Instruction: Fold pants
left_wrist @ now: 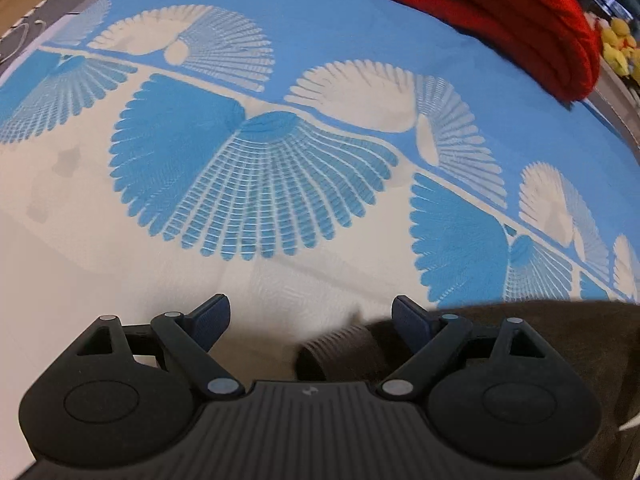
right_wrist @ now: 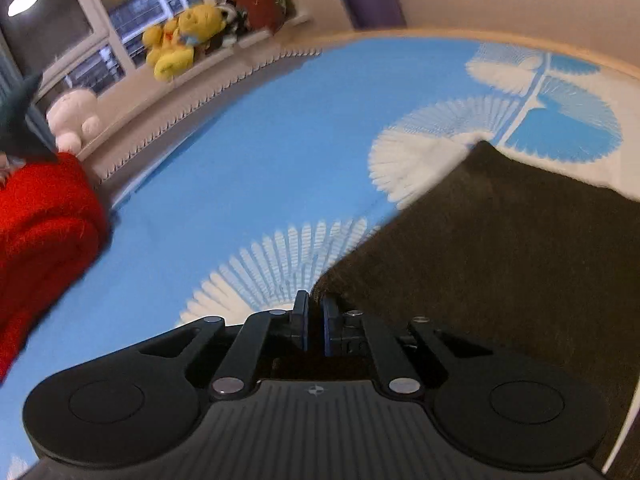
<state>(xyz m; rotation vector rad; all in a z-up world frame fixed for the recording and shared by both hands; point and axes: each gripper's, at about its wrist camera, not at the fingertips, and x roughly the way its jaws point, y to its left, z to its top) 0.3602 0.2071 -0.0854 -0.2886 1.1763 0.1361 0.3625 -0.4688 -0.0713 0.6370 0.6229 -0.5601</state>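
My ribbed black left claw (left_wrist: 310, 320) gapes wide over the pants' (left_wrist: 520, 344) fuzzy brown ribbed cuff (left_wrist: 336, 350) on the fan-patterned bedspread (left_wrist: 320, 40), my right claw (right_wrist: 315, 322) nearly shut at their edge.

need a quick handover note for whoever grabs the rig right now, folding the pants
Left tool: open, empty, over the ribbed cuff of the dark brown pants.
Right tool: nearly shut at the pants' near edge; whether cloth is pinched, I cannot tell.
Pants lie on the blue and white bedspread, red blanket beside them.
Done: pants look laid flat, possibly part-folded.
Left: grip the cuff end, finish the fold.
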